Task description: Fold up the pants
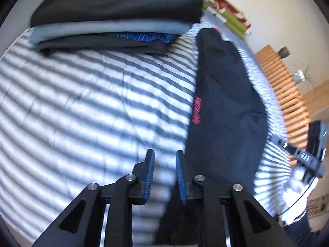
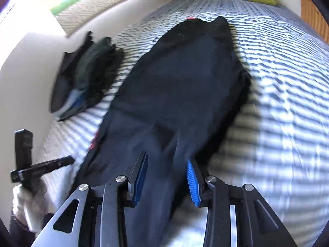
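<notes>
The pants (image 2: 176,86) are being seen laid lengthwise on the striped bed (image 2: 287,94), folded leg over leg, running straight ahead of the right gripper (image 2: 167,177). That gripper is being held spread, fabric lying between its jaws, nothing pinched. The left gripper (image 1: 164,171) is also being held spread, over bare cover, with the pants (image 1: 222,94) just to its right. A stack (image 1: 115,20) of folded clothes is lying ahead of it. Risk judged: if only the top layer is being caught on closing, the layers may be dragged apart and the fold skewed; motion blur suggests fast travel.
</notes>
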